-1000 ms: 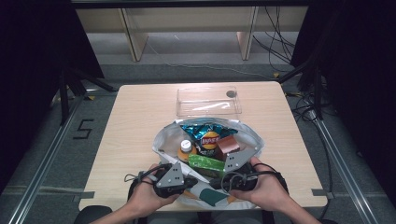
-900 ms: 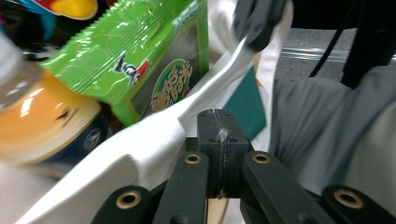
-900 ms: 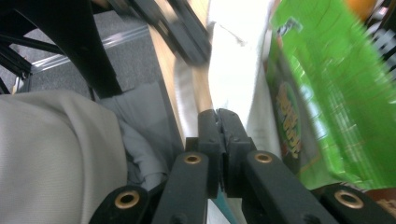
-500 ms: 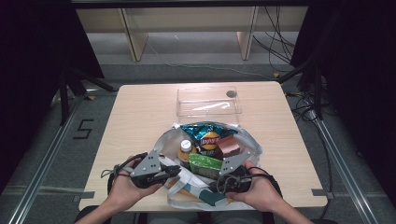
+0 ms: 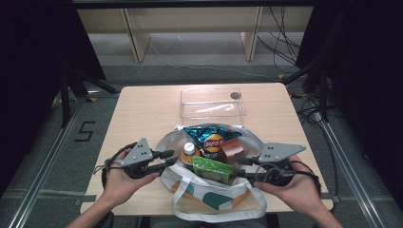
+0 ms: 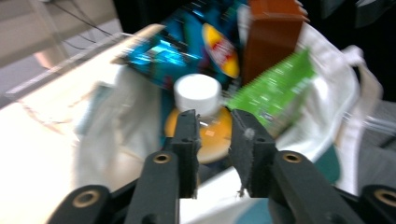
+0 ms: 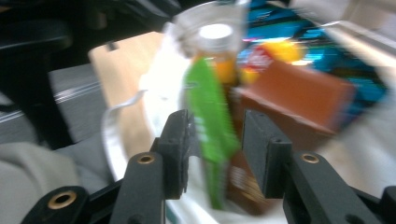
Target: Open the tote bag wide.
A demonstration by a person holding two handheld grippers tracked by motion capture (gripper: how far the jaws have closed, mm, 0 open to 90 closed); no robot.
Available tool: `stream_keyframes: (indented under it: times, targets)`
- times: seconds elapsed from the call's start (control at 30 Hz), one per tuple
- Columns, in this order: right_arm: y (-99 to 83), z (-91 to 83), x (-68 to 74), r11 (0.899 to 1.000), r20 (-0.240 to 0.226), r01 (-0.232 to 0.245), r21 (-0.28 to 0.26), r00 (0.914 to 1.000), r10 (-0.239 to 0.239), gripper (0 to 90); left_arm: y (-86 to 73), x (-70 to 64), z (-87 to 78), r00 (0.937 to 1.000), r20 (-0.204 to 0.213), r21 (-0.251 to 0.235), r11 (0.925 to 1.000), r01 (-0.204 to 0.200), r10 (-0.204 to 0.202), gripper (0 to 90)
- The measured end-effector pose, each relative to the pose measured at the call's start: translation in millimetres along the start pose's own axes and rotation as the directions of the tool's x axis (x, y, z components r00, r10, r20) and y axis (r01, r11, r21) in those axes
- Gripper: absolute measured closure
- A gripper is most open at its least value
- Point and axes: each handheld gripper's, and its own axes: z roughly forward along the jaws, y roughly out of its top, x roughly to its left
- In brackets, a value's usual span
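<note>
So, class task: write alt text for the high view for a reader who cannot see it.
A person's two hands aim the left claw and right claw at an open tote bag holding a chip bag, bottle and green packet on a wooden table.

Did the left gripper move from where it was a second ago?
Yes. The left gripper slid outward toward the table's left edge. Earlier it sat over the near rim of the bag; now it is at the bag's left side.

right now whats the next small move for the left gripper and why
Probably ease the left gripper forward onto the orange bottle in the open bag: its jaws stand open and empty, lined up just short of the white-capped bottle.
</note>
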Motion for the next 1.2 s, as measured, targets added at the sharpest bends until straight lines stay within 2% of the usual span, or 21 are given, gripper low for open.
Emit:
stream_keyframes:
  times: [0.1, 0.17, 0.2, 0.3, 0.33, 0.4, 0.43, 0.5, 0.53, 0.57, 0.6, 0.63, 0.73, 0.77, 0.93, 1.03, 1.07, 1.1, 1.13, 1.17, 1.2]
  targets:
    - [-3.4, -15.4, -15.6, 0.999, 0.083, -0.037, -0.007, 0.9959, 0.038, 63.1, 2.7, 15.2, -3.3, 0.9977, -0.059, -0.03, 0.9991, 0.031, -0.033, 65.1]
    - [-8.0, -22.2, -28.9, 0.996, 0.153, -0.08, -0.026, 0.9847, 0.083, 63.2, 4.4, 26.6, -4.4, 0.9956, -0.088, -0.053, 0.9981, 0.03, -0.035, 65.5]
    - [-9.4, -24.8, -36.2, 0.997, 0.168, -0.075, -0.024, 0.9827, 0.078, 63.2, 5.4, 31.3, -4.8, 0.994, -0.103, -0.058, 0.9978, 0.033, -0.039, 65.4]
    - [-15.8, -28.2, -55.6, 0.994, 0.248, -0.097, -0.054, 0.9628, 0.108, 62.4, 5.5, 45.5, -1.5, 0.9887, -0.148, -0.039, 0.9991, 0.018, -0.024, 62.4]
    - [-17.6, -29.3, -61.9, 0.993, 0.26, -0.107, -0.047, 0.9587, 0.115, 61.1, 4.1, 50.3, 0.9, 0.9879, -0.153, -0.028, 0.9994, 0.021, -0.025, 61.5]
    - [-21.8, -26.1, -70.6, 0.987, 0.294, -0.147, -0.059, 0.9427, 0.158, 59.5, 0.2, 58.6, 6.3, 0.9898, -0.139, -0.012, 0.9995, 0.03, -0.031, 60.0]
    - [-22.7, -25.5, -72.8, 0.986, 0.289, -0.16, -0.045, 0.9427, 0.166, 58.8, -2.2, 61.5, 8.9, 0.9909, -0.128, -0.007, 0.9992, 0.04, -0.041, 59.4]
    - [-24.9, -21.8, -79.6, 0.989, 0.283, -0.142, -0.028, 0.9481, 0.144, 57.5, -6.4, 65.4, 12.9, 0.992, -0.119, 0.009, 0.999, 0.044, -0.043, 58.4]
    - [-25.8, -19.1, -78.9, 0.984, 0.281, -0.179, -0.022, 0.9431, 0.178, 57.3, -8.5, 66.2, 14.9, 0.9921, -0.114, 0.018, 0.9984, 0.055, -0.052, 57.9]
    - [-26.5, -18.0, -84.1, 0.987, 0.283, -0.161, -0.002, 0.9464, 0.155, 57.2, -9.6, 66.9, 15.9, 0.9921, -0.111, 0.018, 0.998, 0.06, -0.058, 57.6]
    - [-27.1, -16.6, -84.3, 0.982, 0.28, -0.189, 0.004, 0.943, 0.181, 57.2, -10.4, 67.9, 17.0, 0.9923, -0.112, 0.025, 0.9982, 0.055, -0.052, 57.6]
    - [-28.4, -13.8, -86.9, 0.982, 0.285, -0.189, -0.004, 0.9412, 0.182, 57.4, -11.5, 68.3, 18.7, 0.9922, -0.112, 0.03, 0.9978, 0.059, -0.056, 57.6]
    - [-28.8, -8.5, -92.6, 0.984, 0.274, -0.176, 0.006, 0.9469, 0.168, 62.1, -13.3, 71.3, 22.8, 0.9928, -0.113, 0.046, 0.9978, 0.047, -0.041, 58.9]
    - [-28.7, -6.3, -91.9, 0.981, 0.269, -0.196, 0.008, 0.9449, 0.187, 64.9, -13.9, 72.5, 24.6, 0.9935, -0.108, 0.055, 0.9977, 0.04, -0.033, 60.2]
    - [-28.5, 5.1, -94.3, 0.979, 0.238, -0.193, 0.058, 0.9556, 0.174, 78.1, -15.8, 75.9, 32.8, 0.9966, -0.078, 0.093, 0.9951, 0.034, -0.026, 72.2]
    - [-27.3, 11.7, -95.2, 0.978, 0.23, -0.187, 0.09, 0.9595, 0.162, 85.3, -15.9, 77.6, 36.9, 0.9961, -0.088, 0.125, 0.9921, 0.013, -0.002, 80.5]
    - [-27.0, 13.4, -95.7, 0.98, 0.239, -0.182, 0.087, 0.9584, 0.156, 86.9, -16.5, 77.2, 38.0, 0.9952, -0.097, 0.133, 0.9909, 0.024, -0.011, 82.3]
    - [-26.2, 14.0, -95.9, 0.981, 0.241, -0.17, 0.092, 0.9599, 0.143, 87.4, -17.4, 77.4, 39.1, 0.9948, -0.101, 0.137, 0.9903, 0.023, -0.009, 84.9]
    - [-25.8, 14.8, -94.7, 0.977, 0.245, -0.19, 0.095, 0.9559, 0.162, 87.7, -17.8, 78.0, 39.4, 0.9949, -0.1, 0.153, 0.9883, 0.003, 0.012, 86.2]
    - [-26.0, 15.9, -95.5, 0.979, 0.25, -0.182, 0.092, 0.9559, 0.154, 87.8, -19.2, 75.2, 41.1, 0.9935, -0.113, 0.15, 0.9883, 0.023, -0.006, 86.6]
    - [-25.8, 15.8, -97.2, 0.98, 0.247, -0.166, 0.106, 0.9594, 0.136, 87.8, -20.2, 75.0, 41.7, 0.9938, -0.11, 0.168, 0.9857, 0.005, 0.014, 86.9]
